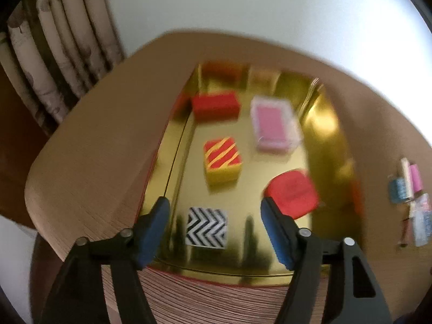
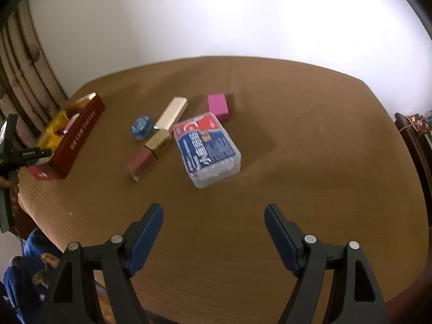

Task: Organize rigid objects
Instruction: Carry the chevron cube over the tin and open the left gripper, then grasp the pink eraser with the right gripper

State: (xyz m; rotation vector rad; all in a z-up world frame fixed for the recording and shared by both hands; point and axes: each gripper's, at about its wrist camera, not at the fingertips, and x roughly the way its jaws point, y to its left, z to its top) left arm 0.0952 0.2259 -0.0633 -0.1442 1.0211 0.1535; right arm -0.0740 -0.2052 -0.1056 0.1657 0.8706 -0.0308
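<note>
Now left hand-held gripper (image 1: 214, 225) open over zigzag box (image 1: 206, 226); right hand-held gripper (image 2: 213, 229) open, empty.

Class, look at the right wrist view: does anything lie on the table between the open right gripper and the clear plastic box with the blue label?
Nothing visible does. Only bare table lies between the right gripper and the clear plastic box. The gold box, blue round item and pink block sit beside or beyond it.
</note>
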